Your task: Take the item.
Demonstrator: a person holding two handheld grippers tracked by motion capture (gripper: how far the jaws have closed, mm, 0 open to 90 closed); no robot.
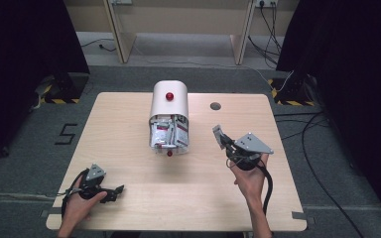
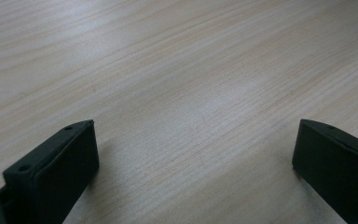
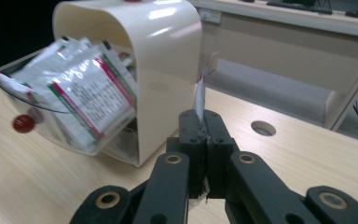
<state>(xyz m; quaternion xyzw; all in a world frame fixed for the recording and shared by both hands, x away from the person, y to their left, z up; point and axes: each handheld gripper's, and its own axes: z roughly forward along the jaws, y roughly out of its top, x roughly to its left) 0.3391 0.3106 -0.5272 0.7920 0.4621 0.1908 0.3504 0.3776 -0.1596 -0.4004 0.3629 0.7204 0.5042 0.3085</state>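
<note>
Your right gripper (image 3: 204, 135) pinches a sachet (image 3: 200, 93) by its edge only; it may slip. Left gripper (image 2: 193, 158) gapes empty over the table (image 2: 177, 70).

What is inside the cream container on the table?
The cream container holds white sachets with red and green print, behind its tilted clear door. Its arched cover hides anything deeper.
</note>
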